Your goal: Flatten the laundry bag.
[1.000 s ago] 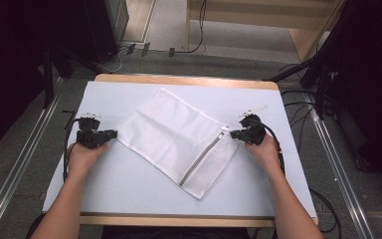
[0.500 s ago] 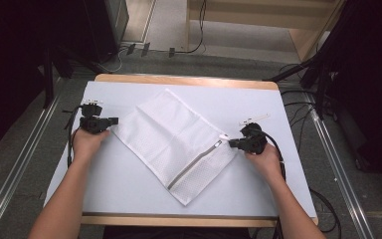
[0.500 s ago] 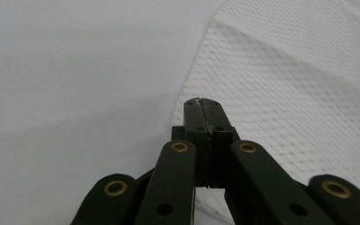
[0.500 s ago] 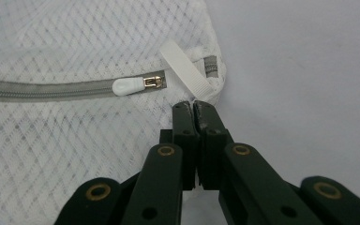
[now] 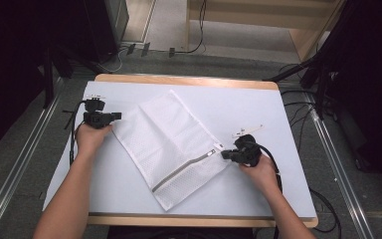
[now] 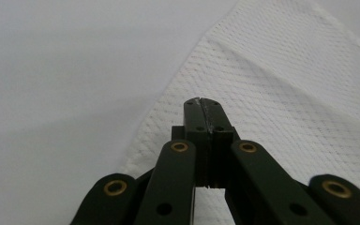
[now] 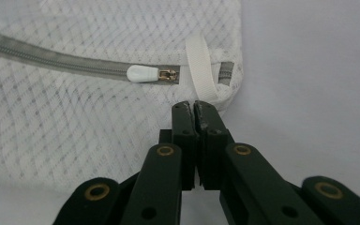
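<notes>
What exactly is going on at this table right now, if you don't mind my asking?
A person works on a white mesh laundry bag lying flat on the table. The left tool is shut at the bag's left corner; the right tool is shut at the corner by the white loop, beside the zipper pull. The zipper looks closed.

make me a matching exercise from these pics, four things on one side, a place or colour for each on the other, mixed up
Things:
1. mesh bag
2. zipper pull
3. left gripper
4. right gripper

Places or colours:
A. at the bag's corner nearest the zipper pull
B. lies slantwise in the middle of the table
C. at the bag's plain corner, away from the zipper
D. white tab at one end of the grey zipper

Pairs: 1-B, 2-D, 3-C, 4-A
</notes>
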### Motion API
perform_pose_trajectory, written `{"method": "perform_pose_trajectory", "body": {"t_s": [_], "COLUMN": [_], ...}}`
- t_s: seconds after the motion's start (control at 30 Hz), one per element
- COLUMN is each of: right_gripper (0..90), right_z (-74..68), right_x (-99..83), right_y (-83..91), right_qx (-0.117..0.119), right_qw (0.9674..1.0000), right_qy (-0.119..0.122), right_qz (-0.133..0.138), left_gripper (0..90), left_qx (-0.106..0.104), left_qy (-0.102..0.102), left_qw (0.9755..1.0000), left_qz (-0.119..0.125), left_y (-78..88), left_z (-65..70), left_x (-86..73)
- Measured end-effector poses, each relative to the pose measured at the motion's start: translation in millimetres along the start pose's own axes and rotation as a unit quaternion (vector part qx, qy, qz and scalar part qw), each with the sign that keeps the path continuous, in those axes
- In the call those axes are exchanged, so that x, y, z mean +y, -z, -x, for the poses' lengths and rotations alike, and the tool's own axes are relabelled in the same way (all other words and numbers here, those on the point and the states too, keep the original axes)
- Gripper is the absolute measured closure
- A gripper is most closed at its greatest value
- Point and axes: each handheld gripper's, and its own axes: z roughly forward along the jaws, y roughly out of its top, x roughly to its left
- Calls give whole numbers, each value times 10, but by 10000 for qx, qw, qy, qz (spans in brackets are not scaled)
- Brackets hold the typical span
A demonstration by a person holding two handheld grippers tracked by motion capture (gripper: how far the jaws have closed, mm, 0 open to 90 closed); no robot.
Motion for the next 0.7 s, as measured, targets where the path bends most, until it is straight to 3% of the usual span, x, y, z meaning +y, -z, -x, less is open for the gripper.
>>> {"method": "perform_pose_trajectory", "body": {"t_s": [0.2, 0.43, 0.53, 0.7], "right_gripper": [843, 741, 718, 688], "right_z": [-165, 12, 45, 29], "right_x": [-6, 45, 102, 272], "right_y": [-2, 219, 194, 20], "right_qx": [182, -26, -50, -63], "right_qw": [9996, 9990, 9983, 9987], "right_qy": [191, 0, -2, 121], "right_qz": [-79, 457, 580, 498], "left_gripper": [900, 826, 767, 641], "left_qx": [-43, -108, -143, -87], "left_qy": [2, 1, 24, -72], "left_qw": [10000, 9999, 9999, 9999], "left_qz": [-41, -101, -80, -81], "left_y": [-7, 66, 136, 249], "left_z": [9, 49, 89, 178], "left_x": [15, -8, -42, -137]}}
